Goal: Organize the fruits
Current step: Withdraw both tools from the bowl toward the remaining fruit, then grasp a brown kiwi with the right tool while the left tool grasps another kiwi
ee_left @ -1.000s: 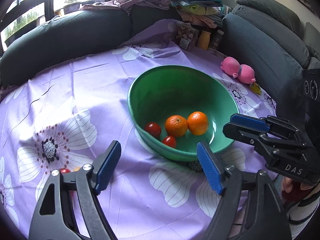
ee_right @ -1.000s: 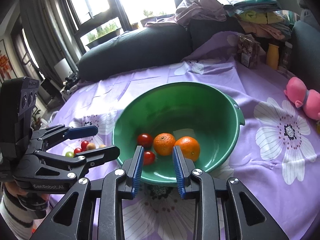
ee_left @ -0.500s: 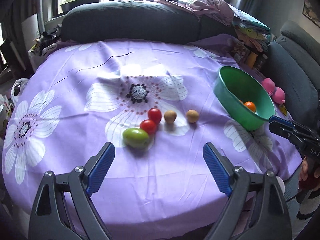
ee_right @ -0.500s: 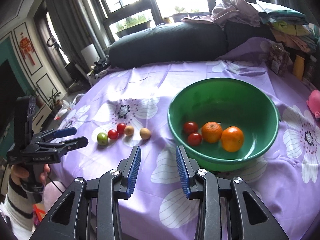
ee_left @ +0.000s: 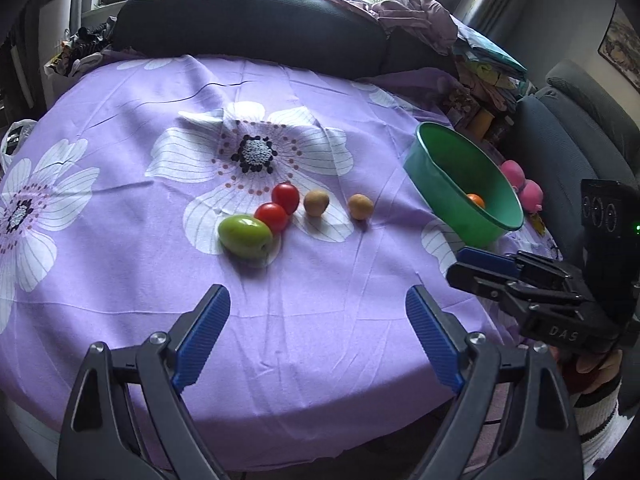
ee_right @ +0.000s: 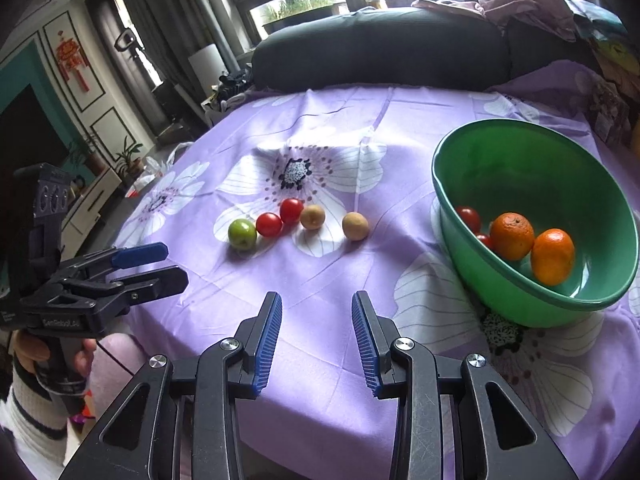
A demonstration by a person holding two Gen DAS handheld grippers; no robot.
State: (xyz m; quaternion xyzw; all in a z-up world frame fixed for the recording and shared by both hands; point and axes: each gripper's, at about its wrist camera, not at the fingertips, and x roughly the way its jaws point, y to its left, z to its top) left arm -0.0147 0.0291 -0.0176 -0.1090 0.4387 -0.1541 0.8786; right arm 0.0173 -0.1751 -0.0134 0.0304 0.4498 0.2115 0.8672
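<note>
Purple flowered cloth (ee_right: 320, 280) covers the table. On it lie 5 loose fruits in a row: a green one (ee_right: 241, 233), 2 tomatoes (ee_right: 269, 224) and 2 brown ones (ee_right: 355, 226). To their right the green bowl (ee_right: 520, 148) holds 2 oranges (ee_right: 512, 236) and 2 more tomatoes. The left gripper (ee_left: 316, 320) is spread wide, empty, near the row. The right gripper (ee_right: 316, 320) is narrowly parted, empty; both have just been opening.

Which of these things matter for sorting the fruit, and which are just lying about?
For the job: green bowl, two oranges, green fruit, red tomatoes, two brown fruits.

Lying about: pink toy, heap of clothes, dark cushion.
</note>
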